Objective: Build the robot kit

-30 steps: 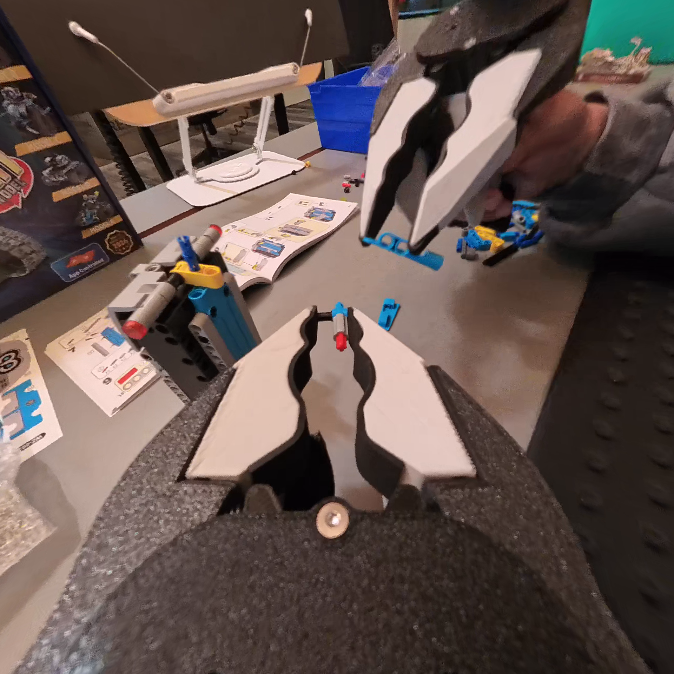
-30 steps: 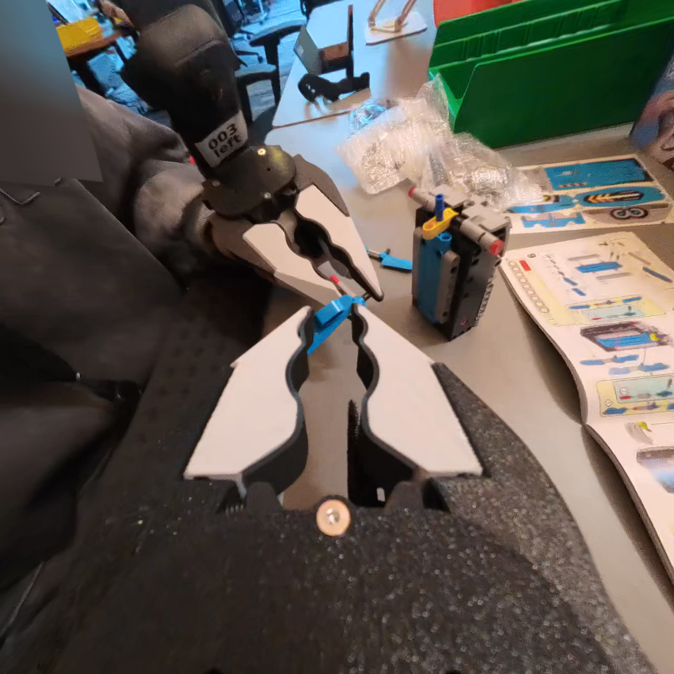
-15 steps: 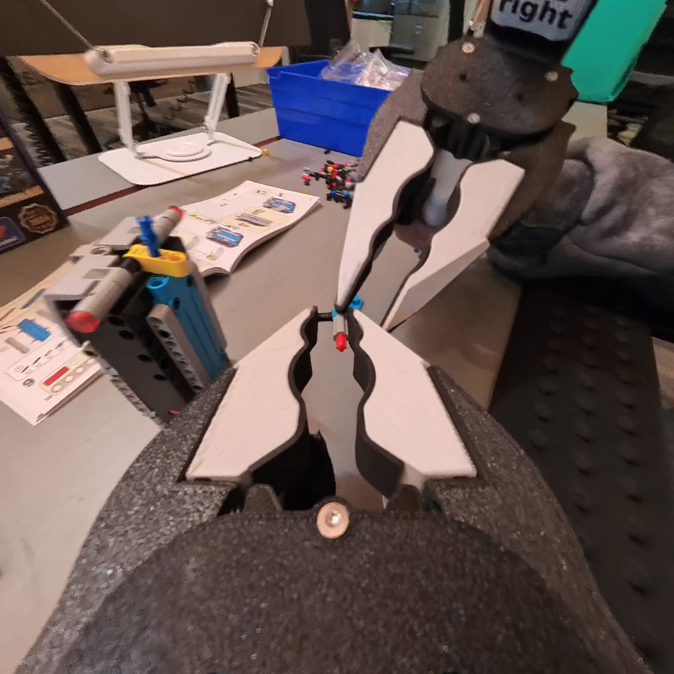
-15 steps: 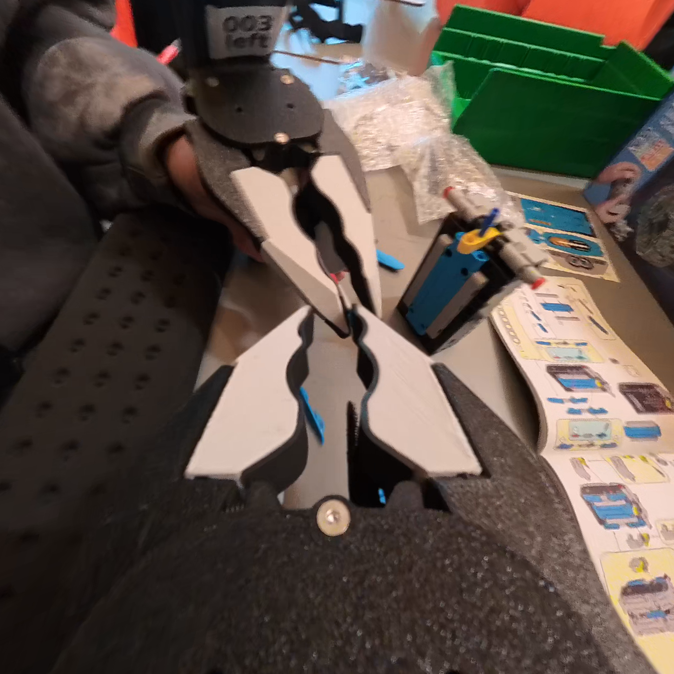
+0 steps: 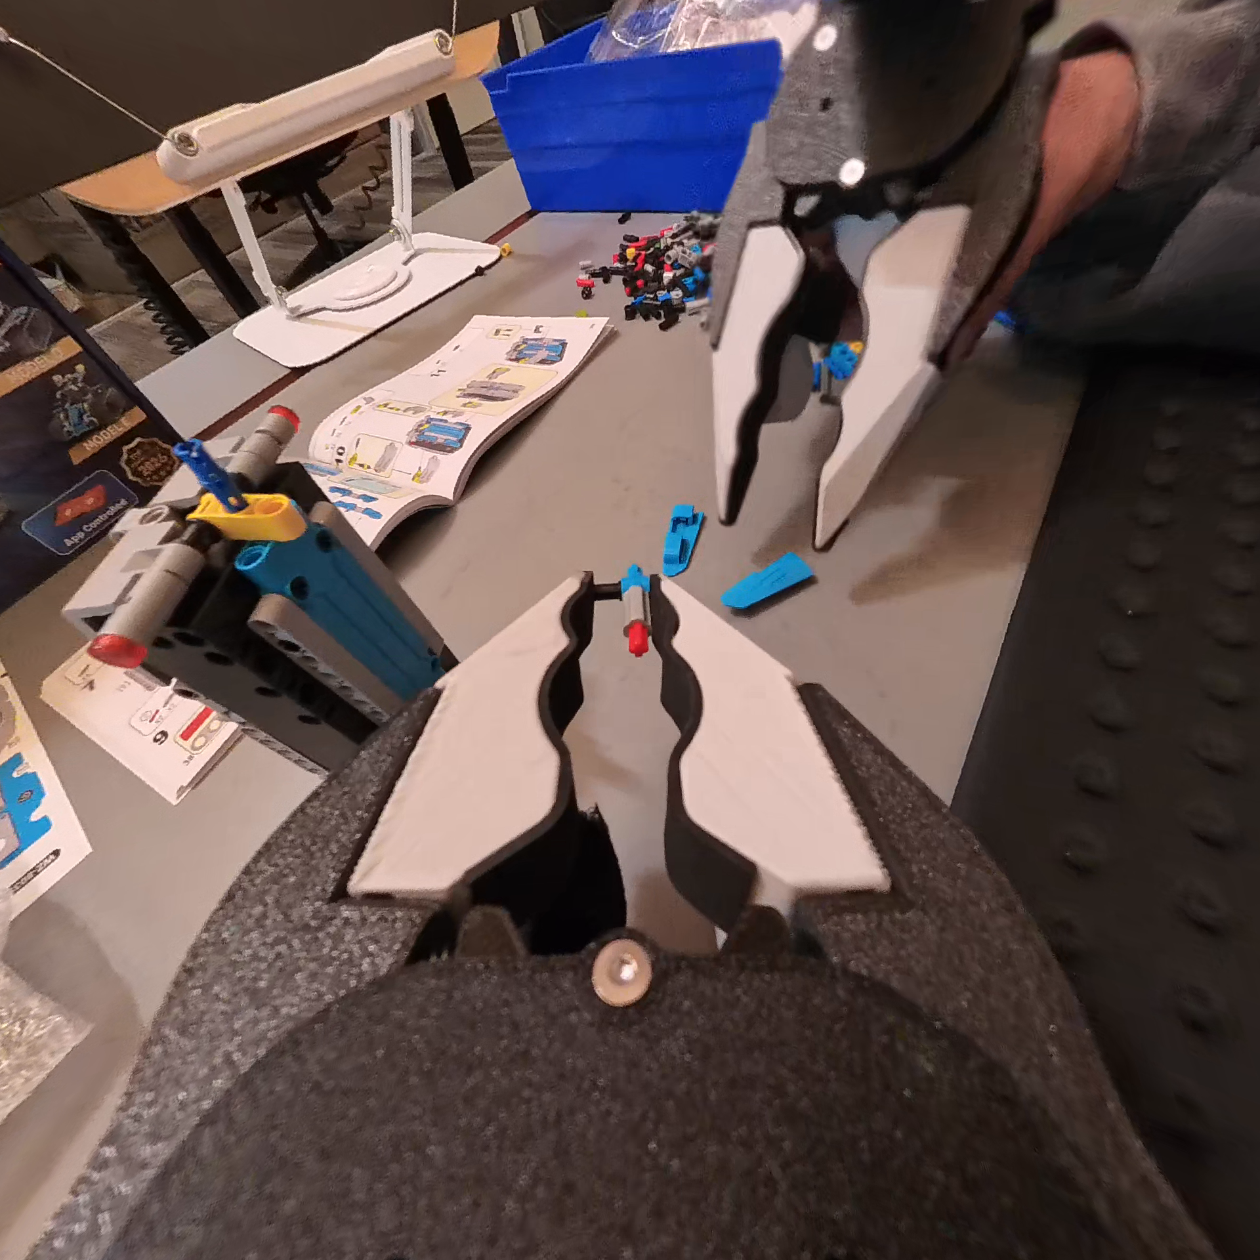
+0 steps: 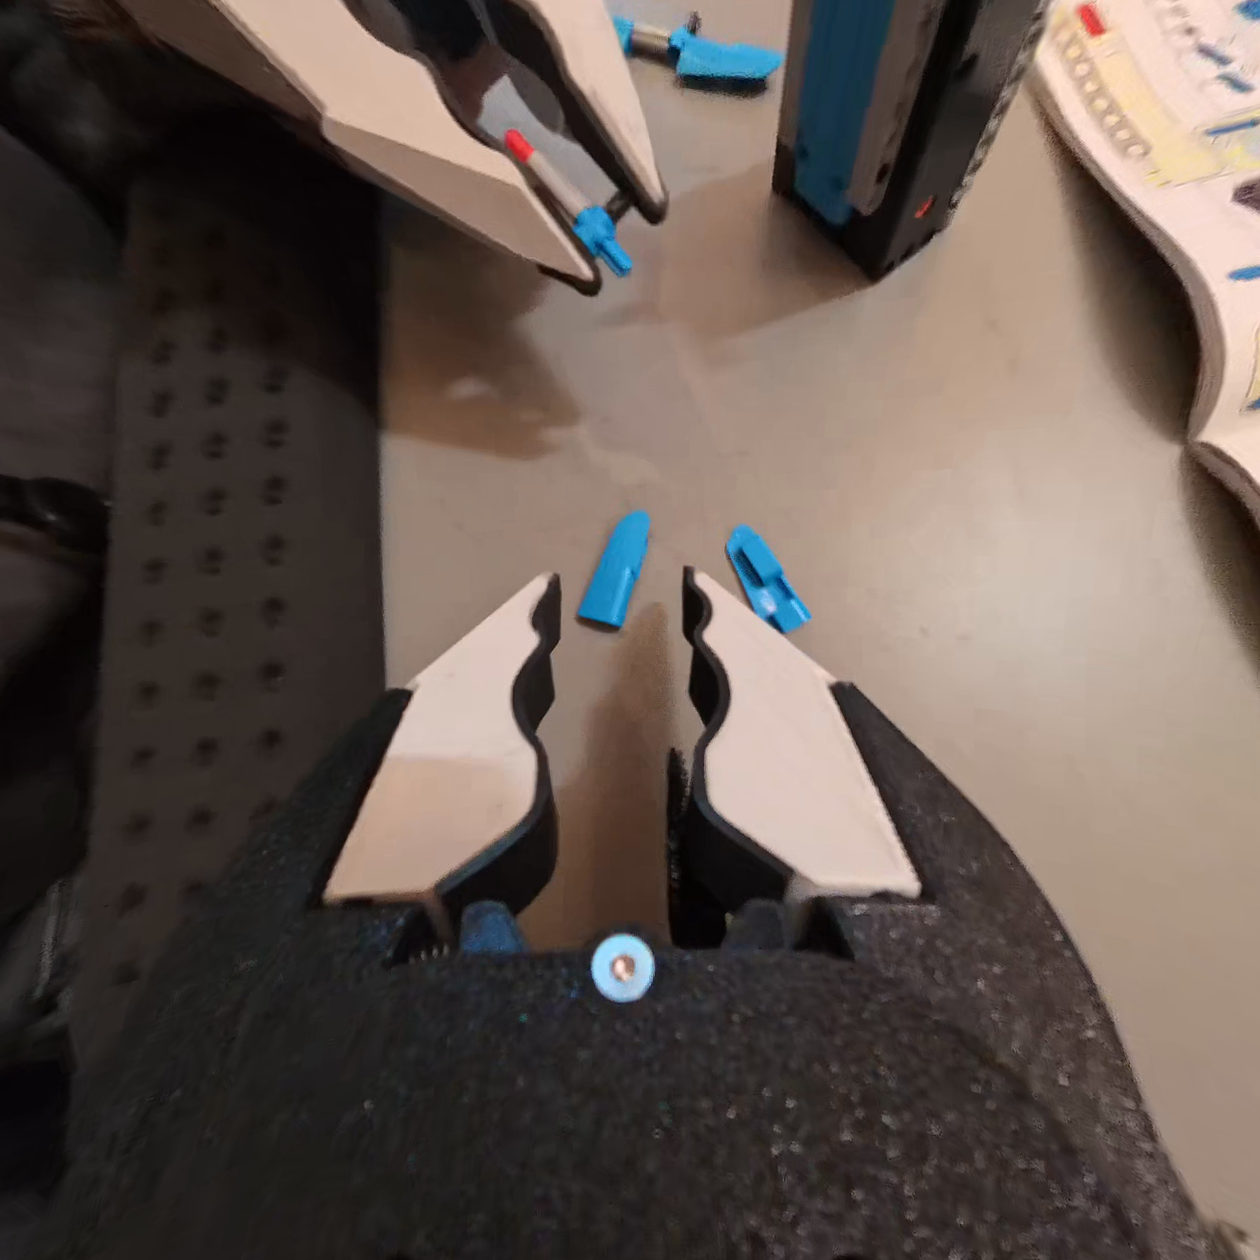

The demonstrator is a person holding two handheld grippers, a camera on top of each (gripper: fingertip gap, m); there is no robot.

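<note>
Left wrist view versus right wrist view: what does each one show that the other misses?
Only the left wrist view shows the blue bin, white stand and pile of small parts. Only the right wrist view shows the blue pin poking beyond the left gripper. Both show two loose blue pieces, the open booklet and the block assembly.

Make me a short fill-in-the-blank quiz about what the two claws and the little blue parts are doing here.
1. The left claw is shut on a small pin with a ____ tip.
2. The right claw is ____ and holds nothing.
3. ____ flat blue pieces lie on the table near the right claw.
4. The instruction booklet lies ____.

Missing words: red; open; two; open
</note>
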